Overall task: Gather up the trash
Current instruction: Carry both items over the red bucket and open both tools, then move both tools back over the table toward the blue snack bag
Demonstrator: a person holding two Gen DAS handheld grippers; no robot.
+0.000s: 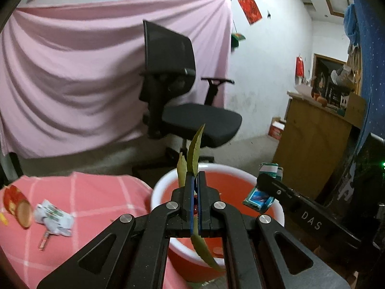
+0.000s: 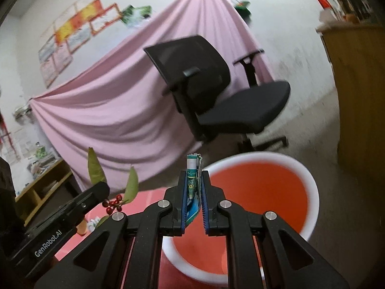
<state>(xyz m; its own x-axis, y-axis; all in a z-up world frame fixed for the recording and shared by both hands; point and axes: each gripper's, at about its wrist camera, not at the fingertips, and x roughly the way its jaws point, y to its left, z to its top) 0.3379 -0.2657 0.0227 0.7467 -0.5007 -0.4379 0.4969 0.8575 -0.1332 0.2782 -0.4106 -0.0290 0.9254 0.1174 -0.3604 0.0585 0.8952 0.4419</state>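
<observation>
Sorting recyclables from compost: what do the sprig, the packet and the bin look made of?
Sprig: real plant matter, matte leaves, glossy red berries. Packet: probably printed foil or plastic film; creased, slightly shiny. Bin: seemingly moulded plastic, smooth red inside, white rim.

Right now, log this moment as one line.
left gripper: shut on leafy berry sprig | right gripper: shut on crumpled wrapper | both above red bucket

"DAS" on right gripper (image 1: 261,183); "GenRobot.AI" on left gripper (image 2: 102,189).
</observation>
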